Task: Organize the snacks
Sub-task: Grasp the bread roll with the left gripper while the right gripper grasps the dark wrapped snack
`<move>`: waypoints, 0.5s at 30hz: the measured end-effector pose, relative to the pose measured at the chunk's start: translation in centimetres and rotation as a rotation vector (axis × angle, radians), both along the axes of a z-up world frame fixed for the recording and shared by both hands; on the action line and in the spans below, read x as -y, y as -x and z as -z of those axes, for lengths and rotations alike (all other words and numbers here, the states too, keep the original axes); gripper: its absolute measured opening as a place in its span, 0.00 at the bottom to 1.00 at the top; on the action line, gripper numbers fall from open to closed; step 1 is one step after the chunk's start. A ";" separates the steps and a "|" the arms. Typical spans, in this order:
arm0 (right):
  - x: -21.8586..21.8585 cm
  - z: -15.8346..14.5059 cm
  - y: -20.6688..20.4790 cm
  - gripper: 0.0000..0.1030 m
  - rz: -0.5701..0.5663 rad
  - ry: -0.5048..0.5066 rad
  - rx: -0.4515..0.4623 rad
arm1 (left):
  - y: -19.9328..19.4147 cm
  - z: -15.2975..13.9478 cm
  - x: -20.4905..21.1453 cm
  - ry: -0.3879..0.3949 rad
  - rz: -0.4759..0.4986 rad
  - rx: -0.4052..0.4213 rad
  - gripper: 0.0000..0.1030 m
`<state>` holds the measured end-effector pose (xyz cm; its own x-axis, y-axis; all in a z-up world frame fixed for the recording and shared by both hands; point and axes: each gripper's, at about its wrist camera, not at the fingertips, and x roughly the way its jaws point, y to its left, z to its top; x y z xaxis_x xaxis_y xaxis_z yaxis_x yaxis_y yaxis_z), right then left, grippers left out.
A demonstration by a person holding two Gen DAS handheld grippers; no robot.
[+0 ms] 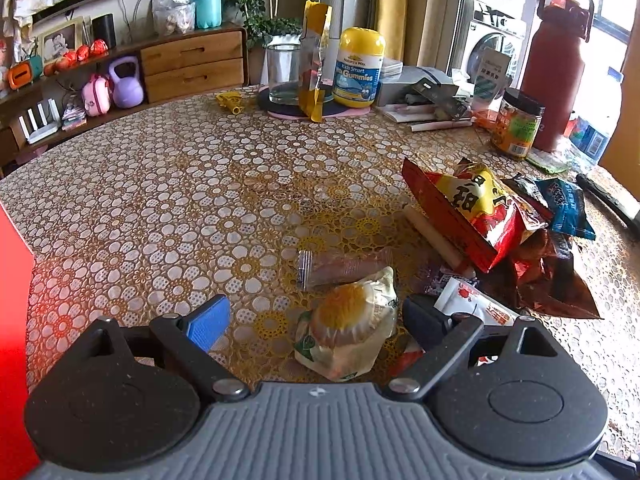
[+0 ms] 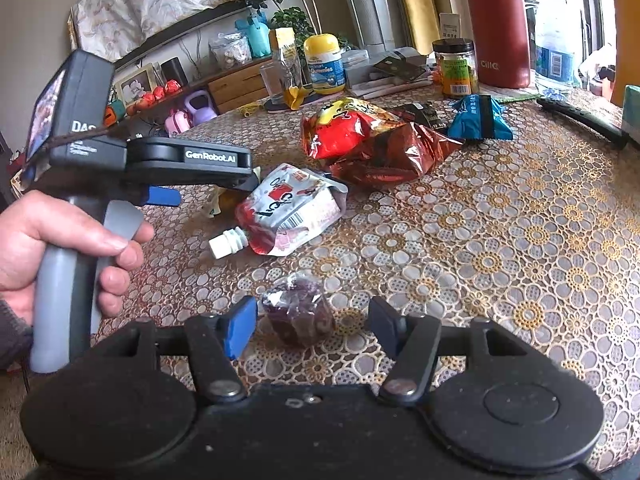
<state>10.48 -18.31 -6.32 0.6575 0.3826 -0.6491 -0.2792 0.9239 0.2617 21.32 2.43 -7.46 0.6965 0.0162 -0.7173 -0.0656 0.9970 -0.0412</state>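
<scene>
1. Between the spread fingers of the right gripper [image 2: 312, 326]: a small purple wrapped sweet [image 2: 298, 314] on the bench [image 2: 500, 240], nearer the left pad, no contact visible.
2. Between the wide-open fingers of the left gripper [image 1: 312, 322]: a clear-wrapped yellow jelly cup [image 1: 346, 330] on the bench, touched by neither pad.
3. Just beyond the jelly cup: a clear flat packet [image 1: 340, 268] lying on the lace cloth.
4. Right of the jelly cup, close to the right pad: a red-and-white spouted drink pouch [image 2: 286, 212], white cap toward the right-wrist camera.
5. Beyond that pouch: a heap of red and yellow snack bags [image 1: 480, 208], with a blue packet [image 1: 568, 208] at its far right edge.
6. Far behind the jelly cup, at the bench's back edge: a drinking glass [image 1: 284, 74], an upright yellow pouch [image 1: 316, 60], a yellow-capped gummies jar [image 1: 358, 68], a black-lidded jar [image 1: 518, 124] and a tall red flask [image 1: 554, 68].
</scene>
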 end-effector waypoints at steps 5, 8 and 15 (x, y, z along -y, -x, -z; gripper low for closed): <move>-0.1 0.0 0.0 0.61 -0.001 0.000 0.007 | -0.4 0.5 0.2 0.020 0.022 -0.010 0.68; -0.2 0.0 0.1 0.61 -0.002 0.009 0.012 | -0.3 0.6 0.6 0.019 0.035 -0.004 0.55; -0.8 0.1 0.2 0.61 -0.012 0.035 0.033 | 0.1 0.4 0.9 0.014 0.047 0.009 0.41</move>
<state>10.25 -17.48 -6.45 0.6741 0.3683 -0.6403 -0.2987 0.9287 0.2198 21.18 1.56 -7.91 0.7026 -0.0268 -0.7111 -0.0184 0.9983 -0.0558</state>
